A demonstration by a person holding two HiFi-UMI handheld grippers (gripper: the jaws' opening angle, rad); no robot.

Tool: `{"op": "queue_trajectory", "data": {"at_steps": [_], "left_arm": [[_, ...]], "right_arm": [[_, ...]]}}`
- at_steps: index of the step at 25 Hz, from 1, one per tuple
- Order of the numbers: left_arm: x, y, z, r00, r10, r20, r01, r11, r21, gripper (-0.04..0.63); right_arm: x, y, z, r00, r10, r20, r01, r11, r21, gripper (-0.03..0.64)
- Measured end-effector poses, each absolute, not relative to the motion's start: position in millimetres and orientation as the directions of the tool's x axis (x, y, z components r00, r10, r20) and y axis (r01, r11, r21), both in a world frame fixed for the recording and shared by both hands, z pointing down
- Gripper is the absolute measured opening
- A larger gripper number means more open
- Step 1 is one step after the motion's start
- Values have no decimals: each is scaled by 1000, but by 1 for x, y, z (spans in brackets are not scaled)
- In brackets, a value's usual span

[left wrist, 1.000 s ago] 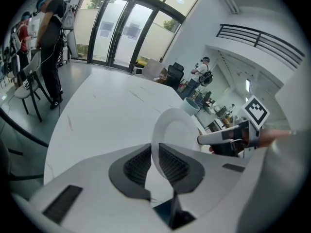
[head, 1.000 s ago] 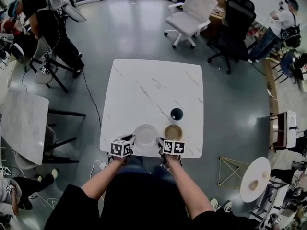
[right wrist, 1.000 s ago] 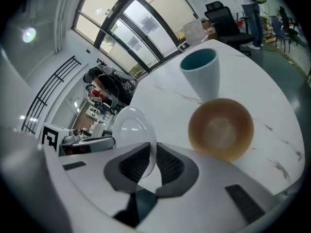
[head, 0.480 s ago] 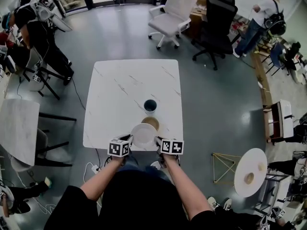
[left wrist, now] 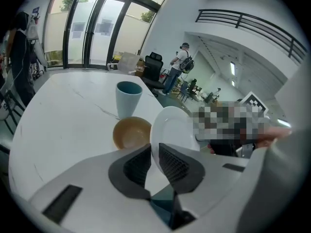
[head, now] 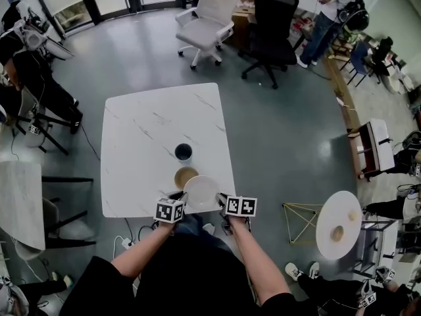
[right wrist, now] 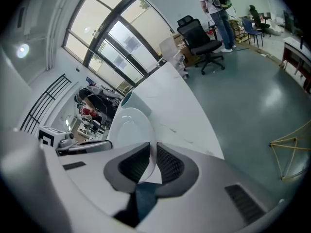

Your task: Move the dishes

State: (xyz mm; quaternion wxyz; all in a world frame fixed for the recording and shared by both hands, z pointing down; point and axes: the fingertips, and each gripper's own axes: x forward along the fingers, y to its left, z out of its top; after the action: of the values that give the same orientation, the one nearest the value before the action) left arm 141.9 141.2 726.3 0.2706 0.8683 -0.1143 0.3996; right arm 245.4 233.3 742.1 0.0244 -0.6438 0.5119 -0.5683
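Gripping the white plate [head: 201,193] from both sides, you have the left gripper [left wrist: 155,145] clamped on its left rim and the right gripper [right wrist: 153,143] clamped on its right rim. In each gripper view the ribbed pads press flat against the thin edge of the plate, one on either face. The plate sits between the two marker cubes at the near edge of the white marble table [head: 138,130], slightly right of the table's middle.

In the head view the plate covers the near right part of the rim of the brown bowl [head: 184,176], which stands on the table just to the far left of it (so the plate appears to be above the bowl, not beside it). A dark teal cup [head: 183,152] stands upright just beyond the bowl, close to it, with a sliver of tabletop between them. The far half of the table is bare marble.

Your forearms reach in from the bottom of the head view, in dark sleeves. Beyond the table stand a white office chair [head: 204,22] and a black one [head: 273,18] on the grey floor. To the near right, well apart from the marble table, is a small round white table [head: 339,224].
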Motion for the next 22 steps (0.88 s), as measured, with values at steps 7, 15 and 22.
{"op": "queue_trajectory", "data": {"at_steps": [7,15,22], "left_arm": [[180,144,724,651,85,754,-375,-828,417,61],[211,133,725,655,115,747,-364,-818,446,60],[250,134,748,654,45,755,-471,-757,453,60]], "right_arm": [[281,240,740,-158,-671,724,-606,-513,-608,57],[312,228,740,-175,-655,735,-615,-510,-601,57],[361,219,762,-248,-618,746,-670,-446,-593,58]]}}
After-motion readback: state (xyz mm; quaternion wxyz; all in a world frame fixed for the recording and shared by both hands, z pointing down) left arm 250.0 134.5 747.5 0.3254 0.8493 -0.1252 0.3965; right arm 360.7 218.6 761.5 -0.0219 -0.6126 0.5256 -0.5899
